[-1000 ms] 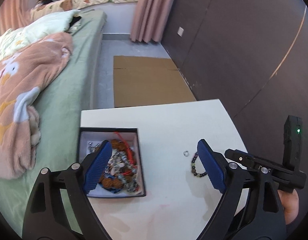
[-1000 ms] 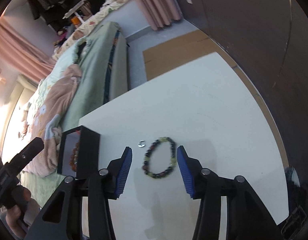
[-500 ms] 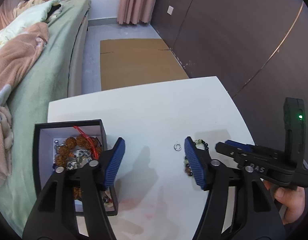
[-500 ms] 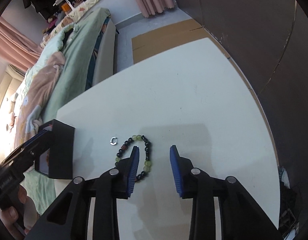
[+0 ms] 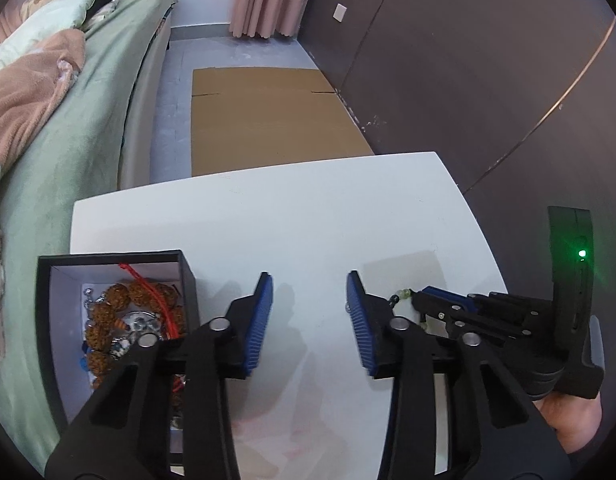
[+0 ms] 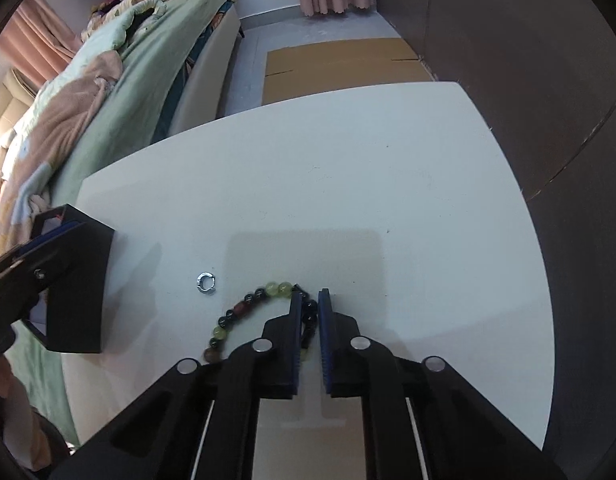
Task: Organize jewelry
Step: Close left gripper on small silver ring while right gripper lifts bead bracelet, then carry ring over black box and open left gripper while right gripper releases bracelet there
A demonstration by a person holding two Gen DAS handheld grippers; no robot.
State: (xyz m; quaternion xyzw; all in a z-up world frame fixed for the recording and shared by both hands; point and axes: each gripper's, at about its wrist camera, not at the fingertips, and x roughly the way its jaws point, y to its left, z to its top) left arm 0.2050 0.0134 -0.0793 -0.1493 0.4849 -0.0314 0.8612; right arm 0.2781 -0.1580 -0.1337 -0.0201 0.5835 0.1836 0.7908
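Observation:
A bracelet of green and dark beads lies on the white table. My right gripper points steeply down and is shut on the bracelet's right side, with dark beads pinched between the blue pads. A small silver open ring lies just left of the bracelet. The black jewelry box holds brown beads, a red cord and silver pieces. My left gripper hovers over bare table between box and bracelet; its jaws are closing with nothing between them. In the left wrist view the right gripper shows with a few beads.
A bed with green sheet and pink blanket runs along the table's left edge. Flattened cardboard lies on the floor beyond the table. A dark wall stands close on the right. A hand holds the right gripper's handle.
The right jaws came down and closed on the bracelet's right side. The left gripper sank and shifted right, off the box and over bare table, its jaws narrowing.

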